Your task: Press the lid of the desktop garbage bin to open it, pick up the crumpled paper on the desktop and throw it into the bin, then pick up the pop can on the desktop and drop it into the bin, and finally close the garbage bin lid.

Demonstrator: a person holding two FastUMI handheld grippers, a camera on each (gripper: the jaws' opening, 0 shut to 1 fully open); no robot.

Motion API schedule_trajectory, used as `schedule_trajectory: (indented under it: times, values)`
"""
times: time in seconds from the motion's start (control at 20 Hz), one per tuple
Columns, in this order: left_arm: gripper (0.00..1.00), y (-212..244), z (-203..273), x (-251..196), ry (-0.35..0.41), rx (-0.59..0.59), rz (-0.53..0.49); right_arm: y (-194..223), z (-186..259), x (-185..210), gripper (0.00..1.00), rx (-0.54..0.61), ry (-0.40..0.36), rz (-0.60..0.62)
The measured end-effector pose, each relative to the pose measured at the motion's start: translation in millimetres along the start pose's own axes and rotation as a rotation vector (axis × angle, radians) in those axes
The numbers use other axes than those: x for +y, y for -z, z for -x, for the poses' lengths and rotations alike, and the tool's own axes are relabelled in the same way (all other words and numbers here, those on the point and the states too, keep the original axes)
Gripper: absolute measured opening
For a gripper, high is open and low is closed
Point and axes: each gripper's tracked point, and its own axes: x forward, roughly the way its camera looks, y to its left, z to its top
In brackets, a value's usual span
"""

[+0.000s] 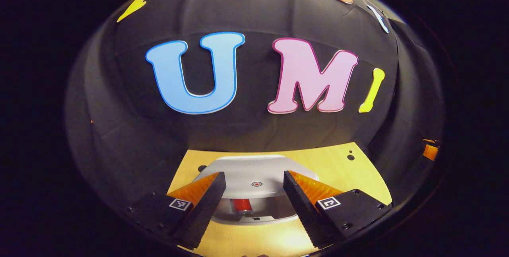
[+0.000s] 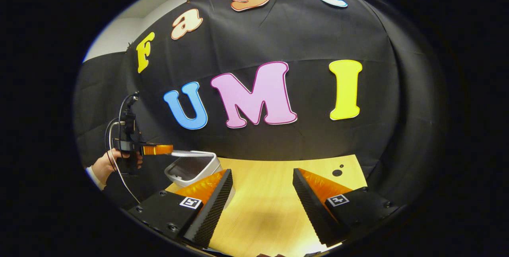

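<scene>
Lid (image 1: 254, 175) half-raised over the bin (image 1: 254, 211) in the left gripper view, pop can (image 1: 242, 205) inside; left gripper (image 1: 254, 193) spread, straddling it. Press squarely downward (judging). Right gripper view: right gripper (image 2: 262, 193) parted over bare desktop (image 2: 270, 209), bin at left.

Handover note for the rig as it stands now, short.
Left gripper: open, at the bin lid, one finger on each side of it.
Right gripper: open, holding nothing, over bare desktop.
Garbage bin: at the desktop's left end; lid partly raised; pop can inside, under the lid.
Crumpled paper: whereabouts not visible.
Left: close the lid.
</scene>
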Motion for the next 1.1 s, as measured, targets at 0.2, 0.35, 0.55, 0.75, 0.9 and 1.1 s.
schedule_trajectory:
  times: [0.2,0.35,0.55,0.75,0.9,1.1]
  values:
    - [1.00,24.1,-5.2,1.8,0.007,0.048,-0.014,3.2,-3.9,2.4,0.98,0.012,-0.021,0.015]
    - [1.00,51.9,-15.2,2.4,0.008,0.135,-0.012,4.3,-5.5,2.3,0.98,0.016,-0.034,0.004]
    - [1.00,80.0,-28.9,8.5,-0.013,0.222,-0.026,11.5,-7.2,0.9,0.98,0.030,-0.041,0.000]
    - [1.00,78.8,-39.2,7.4,-0.009,0.220,-0.046,21.3,-9.5,0.1,0.98,0.057,-0.048,0.011]
    - [1.00,80.0,-37.3,7.7,-0.003,0.221,-0.062,21.2,-9.9,6.5,0.98,0.059,-0.066,0.015]
    - [1.00,71.7,-38.1,7.7,-0.011,0.117,-0.098,24.4,-8.8,13.7,0.98,0.063,-0.070,0.055]
